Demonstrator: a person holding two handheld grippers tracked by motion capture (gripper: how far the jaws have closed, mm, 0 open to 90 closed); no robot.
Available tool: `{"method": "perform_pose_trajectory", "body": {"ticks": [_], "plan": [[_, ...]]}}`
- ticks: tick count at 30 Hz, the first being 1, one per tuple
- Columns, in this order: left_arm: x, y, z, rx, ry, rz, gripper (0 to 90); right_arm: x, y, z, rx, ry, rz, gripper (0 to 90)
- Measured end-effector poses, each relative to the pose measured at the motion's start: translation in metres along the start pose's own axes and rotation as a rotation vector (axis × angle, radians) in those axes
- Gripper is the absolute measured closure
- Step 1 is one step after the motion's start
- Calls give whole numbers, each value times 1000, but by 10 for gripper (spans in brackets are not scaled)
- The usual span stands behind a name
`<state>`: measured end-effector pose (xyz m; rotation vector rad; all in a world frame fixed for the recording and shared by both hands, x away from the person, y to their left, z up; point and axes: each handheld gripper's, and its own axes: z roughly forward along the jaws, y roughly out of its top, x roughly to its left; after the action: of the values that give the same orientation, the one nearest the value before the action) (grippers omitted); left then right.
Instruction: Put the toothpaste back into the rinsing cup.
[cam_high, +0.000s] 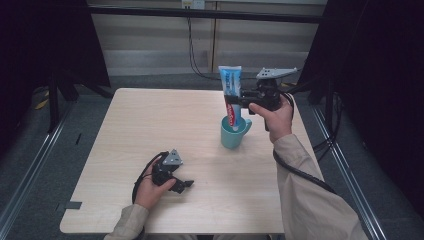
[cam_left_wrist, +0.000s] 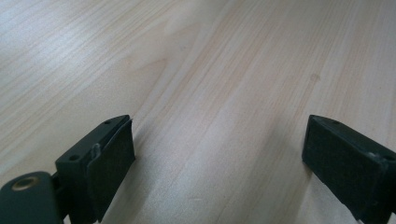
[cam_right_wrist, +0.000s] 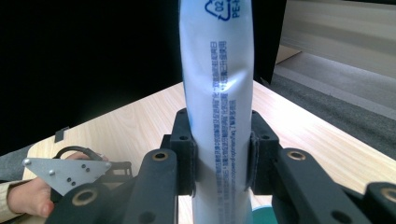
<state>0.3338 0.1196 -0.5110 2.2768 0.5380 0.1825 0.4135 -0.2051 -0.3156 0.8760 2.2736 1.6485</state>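
Observation:
A blue, white and red toothpaste tube (cam_high: 230, 95) stands upright with its lower end inside a teal mug (cam_high: 234, 133) at the table's right middle. My right gripper (cam_high: 240, 98) is shut on the tube from the right, level with its middle. In the right gripper view both pads press the tube's white back (cam_right_wrist: 218, 116), and the mug's rim (cam_right_wrist: 262, 215) peeks out at the bottom. My left gripper (cam_high: 186, 184) rests on the table at the front left, held by a hand, jaws wide apart. In the left gripper view its fingertips (cam_left_wrist: 112, 158) frame bare wood.
The light wooden table (cam_high: 150, 125) has dark floor and metal rails along both sides. A cable (cam_high: 300, 172) trails from the right gripper along the sleeve. A wall with hanging wires lies beyond the far edge.

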Motion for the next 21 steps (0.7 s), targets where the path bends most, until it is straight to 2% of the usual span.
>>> {"method": "perform_pose_trajectory", "body": {"ticks": [5, 14, 21], "plan": [[0, 0, 0, 0, 1, 0, 88, -5, 1, 0, -23, -8, 13, 696], [0, 0, 0, 0, 1, 0, 88, -18, -8, 6, -29, -38, 34, 696], [0, 0, 0, -1, 0, -1, 88, -23, -14, 14, -23, -59, 17, 695]]}}
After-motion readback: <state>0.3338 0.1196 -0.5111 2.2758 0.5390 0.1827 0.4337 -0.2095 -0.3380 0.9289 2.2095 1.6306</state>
